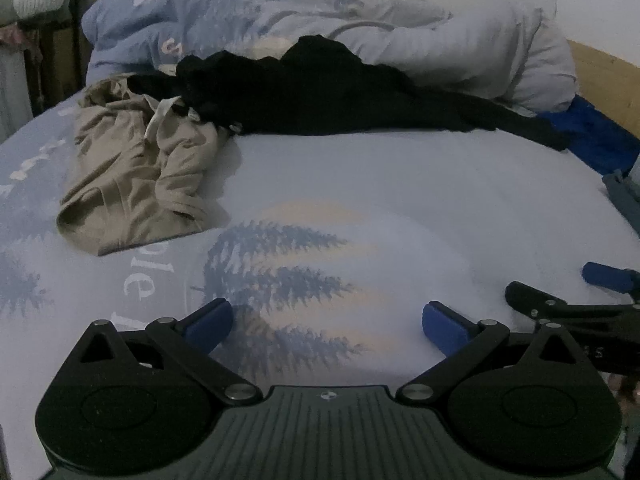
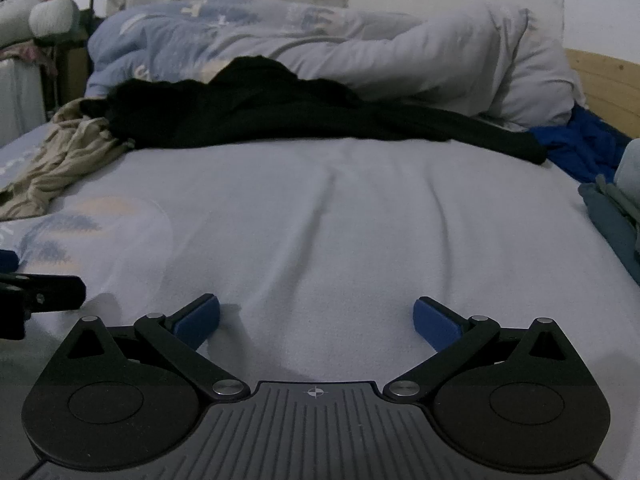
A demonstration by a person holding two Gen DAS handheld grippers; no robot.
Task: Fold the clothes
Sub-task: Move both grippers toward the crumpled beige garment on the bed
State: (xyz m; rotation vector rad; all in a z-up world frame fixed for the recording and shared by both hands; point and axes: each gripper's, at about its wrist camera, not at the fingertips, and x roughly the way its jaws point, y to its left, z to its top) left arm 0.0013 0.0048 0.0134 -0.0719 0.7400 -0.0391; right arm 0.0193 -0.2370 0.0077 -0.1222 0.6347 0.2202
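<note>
While both tools hover low over the bed sheet, nothing sits between the pads. Left gripper: released, jaws spread wide, nearest the tree print. Right gripper: likewise released and empty, just beside the left one, probably spread ready for a grasp. Farther out, left: beige garment, crumpled, not folded. Beyond it: black garment, sprawled across the bed, rumpled, overlapping the beige one's far edge. Far right: blue cloth bunched near the wooden frame. Behind all: heaped duvet. No folded clothes visible.
</note>
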